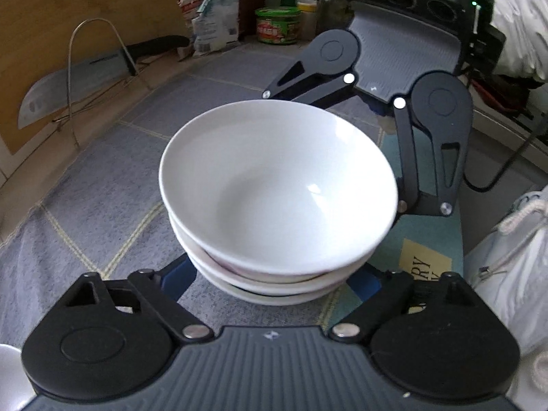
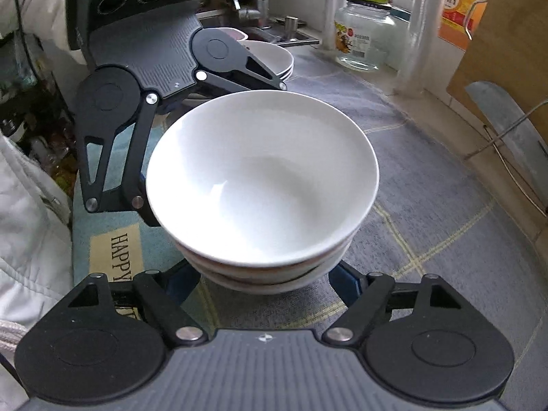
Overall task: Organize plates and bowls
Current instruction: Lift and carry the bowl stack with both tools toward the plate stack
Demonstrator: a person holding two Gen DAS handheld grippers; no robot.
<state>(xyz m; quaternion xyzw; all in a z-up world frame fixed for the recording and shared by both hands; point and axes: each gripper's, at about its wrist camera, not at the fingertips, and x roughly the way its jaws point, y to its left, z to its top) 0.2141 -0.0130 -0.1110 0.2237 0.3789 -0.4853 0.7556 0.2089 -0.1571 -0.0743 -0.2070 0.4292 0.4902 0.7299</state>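
Three white bowls [image 1: 277, 185] [image 2: 263, 178] sit nested in a stack over a grey checked cloth [image 1: 102, 185]. My left gripper [image 1: 275, 287] reaches in from one side. Its blue fingers [image 1: 183, 275] hug both flanks of the lowest bowl, and the tips are hidden beneath the stack. My right gripper [image 2: 265, 284] comes from the opposite side. Its blue fingers [image 2: 347, 282] likewise press against the bottom bowl. Each wrist view shows the other gripper's black linkage [image 1: 441, 144] [image 2: 109, 137] wrapped round the far side of the stack.
A cleaver in a wire rack [image 1: 68, 82] leans on a wooden board at the cloth's edge. Bags and a green tub [image 1: 277, 24] stand behind. Another stack of white dishes [image 2: 277, 58], a glass jar [image 2: 366, 41] and an oil bottle [image 2: 462, 7] are near the sink. White sleeves [image 1: 520, 27] flank the scene.
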